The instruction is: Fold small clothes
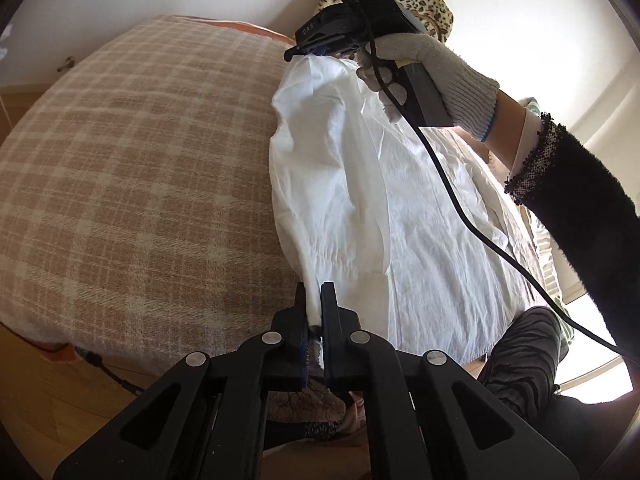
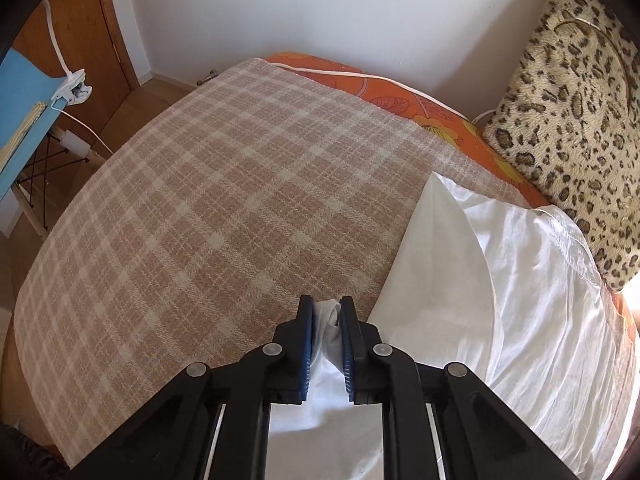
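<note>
A white garment [image 1: 384, 200] lies on the right part of a bed covered by a beige checked blanket [image 1: 140, 168]. My left gripper [image 1: 314, 300] is shut on the garment's near edge. My right gripper [image 1: 308, 50], held by a gloved hand, is shut on the garment's far end and lifts it off the blanket. In the right wrist view the right gripper [image 2: 327, 312] pinches a bunch of white cloth, and the rest of the garment [image 2: 520, 300] spreads to its right over the blanket [image 2: 208, 208].
A leopard-print cushion [image 2: 576, 120] stands at the bed's far right against the wall. An orange sheet [image 2: 400, 96] shows along the far edge. A blue board on a stand [image 2: 24, 112] is left of the bed. A cable [image 1: 460, 208] hangs over the garment.
</note>
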### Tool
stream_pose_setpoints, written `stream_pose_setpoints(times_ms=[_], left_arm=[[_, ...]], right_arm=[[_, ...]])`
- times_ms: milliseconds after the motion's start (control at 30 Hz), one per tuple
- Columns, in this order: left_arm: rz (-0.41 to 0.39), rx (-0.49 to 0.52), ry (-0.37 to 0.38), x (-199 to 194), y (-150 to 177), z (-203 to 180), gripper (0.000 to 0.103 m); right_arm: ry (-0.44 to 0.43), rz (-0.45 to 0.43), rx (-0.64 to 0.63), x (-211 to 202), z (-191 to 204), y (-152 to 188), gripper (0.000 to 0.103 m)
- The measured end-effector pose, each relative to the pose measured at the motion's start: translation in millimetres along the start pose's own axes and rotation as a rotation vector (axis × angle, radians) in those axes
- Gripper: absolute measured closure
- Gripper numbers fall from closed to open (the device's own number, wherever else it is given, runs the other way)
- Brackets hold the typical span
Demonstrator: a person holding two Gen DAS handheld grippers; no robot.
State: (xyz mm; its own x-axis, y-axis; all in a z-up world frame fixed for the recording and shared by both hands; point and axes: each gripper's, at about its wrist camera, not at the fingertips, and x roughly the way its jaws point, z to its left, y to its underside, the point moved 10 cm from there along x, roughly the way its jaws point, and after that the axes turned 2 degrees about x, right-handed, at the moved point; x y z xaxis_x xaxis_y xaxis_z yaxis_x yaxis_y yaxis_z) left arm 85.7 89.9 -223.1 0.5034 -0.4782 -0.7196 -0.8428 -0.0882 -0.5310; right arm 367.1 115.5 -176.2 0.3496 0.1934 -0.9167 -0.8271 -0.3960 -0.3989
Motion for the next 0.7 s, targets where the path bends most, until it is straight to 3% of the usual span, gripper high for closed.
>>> stream_pose_setpoints(times_ms=[300, 533, 700], left_arm=[[-0.01, 0.162, 0.046, 2, -15, -69, 0.1], [0.089, 0.323, 0.097, 34, 2, -132, 0.1], [0.179, 0.399, 0.115, 62, 18, -156, 0.1]], right_arm=[[-0.129, -0.167, 0.078, -63, -37, 1, 0.095], [-0.169, -0.226, 0.181, -89, -97, 27, 0.095], [-0.172, -0.226, 0.256, -87, -135, 53, 0.095]])
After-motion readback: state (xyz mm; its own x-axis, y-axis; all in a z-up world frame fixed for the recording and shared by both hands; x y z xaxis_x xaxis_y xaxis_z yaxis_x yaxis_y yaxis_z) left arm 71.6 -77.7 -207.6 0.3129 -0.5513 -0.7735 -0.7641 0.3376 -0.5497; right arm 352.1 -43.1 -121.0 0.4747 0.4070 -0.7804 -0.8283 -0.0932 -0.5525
